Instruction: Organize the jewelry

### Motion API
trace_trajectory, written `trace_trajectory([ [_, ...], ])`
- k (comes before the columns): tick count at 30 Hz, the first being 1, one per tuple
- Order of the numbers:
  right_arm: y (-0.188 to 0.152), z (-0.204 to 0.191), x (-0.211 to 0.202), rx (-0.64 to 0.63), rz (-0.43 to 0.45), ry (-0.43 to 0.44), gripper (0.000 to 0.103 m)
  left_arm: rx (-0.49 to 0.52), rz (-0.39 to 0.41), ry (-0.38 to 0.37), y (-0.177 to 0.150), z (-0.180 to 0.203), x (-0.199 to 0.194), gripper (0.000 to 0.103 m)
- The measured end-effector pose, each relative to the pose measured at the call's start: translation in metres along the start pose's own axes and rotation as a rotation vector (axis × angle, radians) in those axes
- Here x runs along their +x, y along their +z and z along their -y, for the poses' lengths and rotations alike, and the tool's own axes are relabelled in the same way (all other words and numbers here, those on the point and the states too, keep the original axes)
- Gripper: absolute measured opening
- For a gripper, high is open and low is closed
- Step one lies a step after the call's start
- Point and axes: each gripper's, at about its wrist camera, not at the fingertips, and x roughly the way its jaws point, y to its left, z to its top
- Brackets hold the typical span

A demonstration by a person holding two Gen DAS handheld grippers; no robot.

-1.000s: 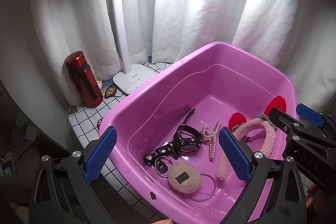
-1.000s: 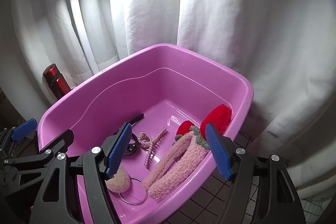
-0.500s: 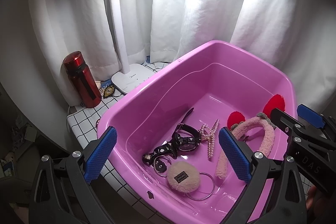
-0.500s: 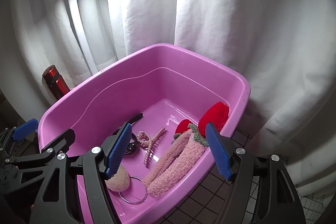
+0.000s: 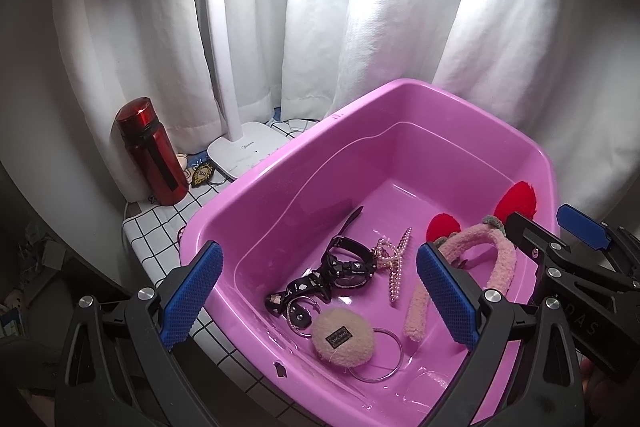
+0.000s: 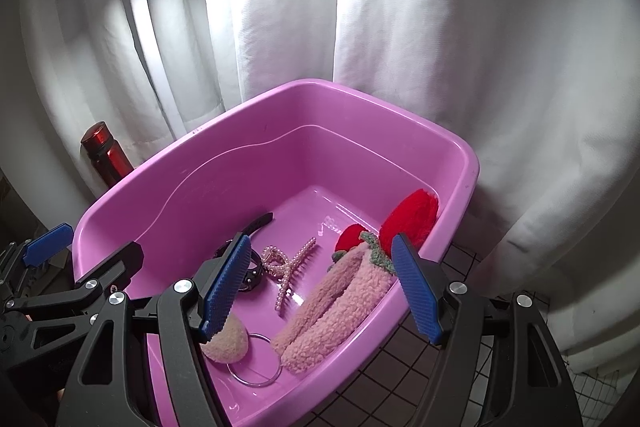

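1. White curtains (image 5: 384, 39) hang behind everything, and glare from a desk lamp (image 5: 224, 67) washes out its head at the top edge of our left view.
2. We see a grid-patterned table (image 5: 160, 231) carrying a pink basin (image 5: 400, 95); the basin covers most of the table, so only its left corner and a strip at the right show.
3. Our left gripper (image 5: 320, 299) hovers over the basin's near-left rim with its blue pads spread wide, grasping nothing.
4. Our right gripper (image 6: 320, 287) hangs over the near-right rim, likewise spread apart and empty.
5. On the basin floor lie a black watch (image 5: 352, 265), a pearl hair claw (image 5: 394, 261) just right of it, and a fluffy pink headband (image 5: 480, 255) with red pompoms against the right wall.
6. Near the front wall sits a beige puff (image 5: 342, 341) touching a thin metal ring (image 5: 390, 359).
7. In the right view, the left pad hides most of the watch and part of the puff.
8. The small dark pieces beside the watch strap are too tangled to name.
9. A red bottle (image 5: 152, 155) stands at the table's far-left corner beside the lamp's base; a small badge-like thing lying between them is hard to make out.
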Motion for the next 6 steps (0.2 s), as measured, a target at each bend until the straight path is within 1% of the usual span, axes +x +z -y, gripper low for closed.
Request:
trace_trajectory([
  [6, -0.0009, -0.0006, -0.0009, 0.001, 0.001, -0.003, 0.07, -0.005, -0.006, 0.004, -0.0001, -0.0013, -0.0006, 0.096],
])
